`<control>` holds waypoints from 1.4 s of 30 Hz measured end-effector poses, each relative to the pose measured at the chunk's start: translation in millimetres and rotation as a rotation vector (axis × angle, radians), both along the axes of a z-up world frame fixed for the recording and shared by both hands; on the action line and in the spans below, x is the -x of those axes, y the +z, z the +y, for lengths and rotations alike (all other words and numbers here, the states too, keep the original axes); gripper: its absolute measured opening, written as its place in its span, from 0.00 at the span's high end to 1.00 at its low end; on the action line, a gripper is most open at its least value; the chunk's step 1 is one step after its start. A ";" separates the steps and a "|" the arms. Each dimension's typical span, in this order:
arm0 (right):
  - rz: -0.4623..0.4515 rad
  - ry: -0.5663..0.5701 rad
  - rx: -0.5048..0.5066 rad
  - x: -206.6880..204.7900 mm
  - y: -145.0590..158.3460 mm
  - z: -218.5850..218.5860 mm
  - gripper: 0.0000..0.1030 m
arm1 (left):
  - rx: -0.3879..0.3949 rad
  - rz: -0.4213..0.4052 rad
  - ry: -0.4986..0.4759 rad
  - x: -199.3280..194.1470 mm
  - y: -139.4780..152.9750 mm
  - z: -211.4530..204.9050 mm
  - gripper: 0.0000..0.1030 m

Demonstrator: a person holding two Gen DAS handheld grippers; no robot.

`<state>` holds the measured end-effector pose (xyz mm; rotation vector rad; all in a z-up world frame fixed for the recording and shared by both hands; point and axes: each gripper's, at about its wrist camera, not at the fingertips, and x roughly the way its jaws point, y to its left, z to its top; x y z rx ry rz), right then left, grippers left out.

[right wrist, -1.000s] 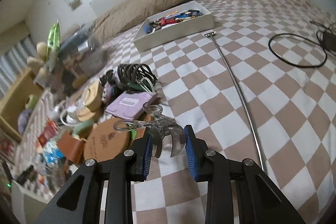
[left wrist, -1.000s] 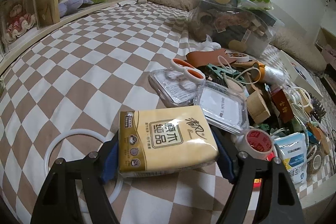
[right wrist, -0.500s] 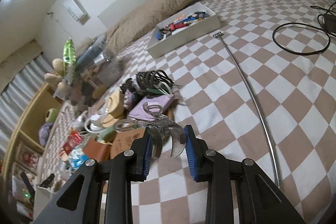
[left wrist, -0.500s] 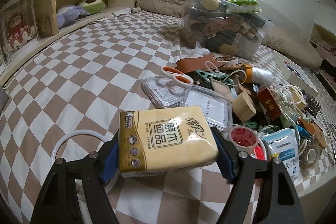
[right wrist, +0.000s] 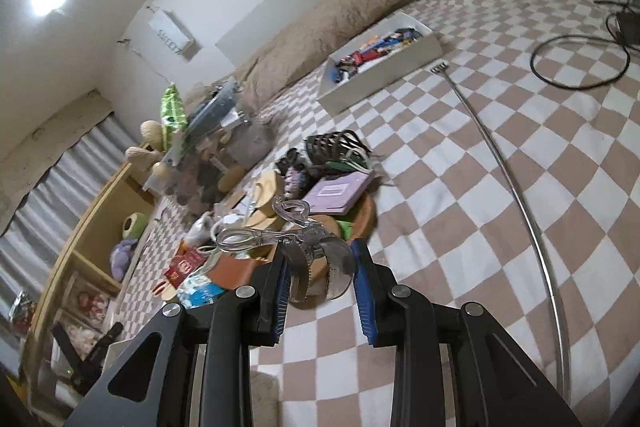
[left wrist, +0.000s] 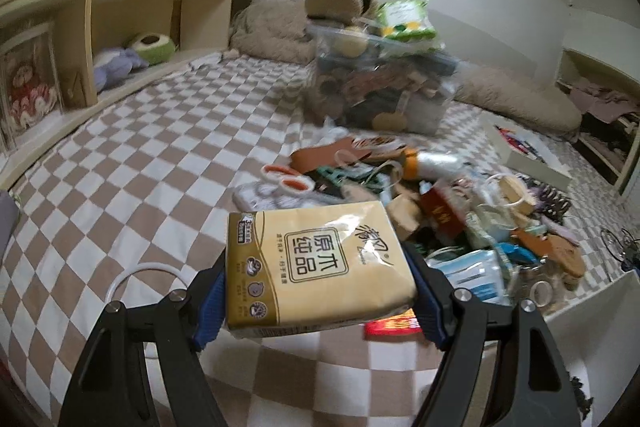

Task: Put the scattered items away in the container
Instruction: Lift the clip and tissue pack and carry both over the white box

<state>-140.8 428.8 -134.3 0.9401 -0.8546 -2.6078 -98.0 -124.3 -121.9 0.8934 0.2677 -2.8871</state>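
Both your loads have lifted: left gripper point(left wrist: 320, 301) clamps the tissue pack point(left wrist: 318, 263), right gripper point(right wrist: 322, 285) the scissors point(right wrist: 296, 241), clear bin point(left wrist: 380, 83) straight ahead.

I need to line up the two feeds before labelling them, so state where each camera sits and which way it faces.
Left wrist: on the left gripper, facing along its fingers over the checkered bed toward the clutter pile; fingers clamp a tissue pack.
Right wrist: on the right gripper, facing across the bed to the white tray; fingers hold clear-handled scissors.
Shared: the full clear bin, tray and pile.
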 end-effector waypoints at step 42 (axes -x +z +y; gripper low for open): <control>0.053 0.658 -0.437 -72.0 67.6 -165.9 0.71 | 0.061 0.045 -0.570 -74.4 86.5 123.6 0.25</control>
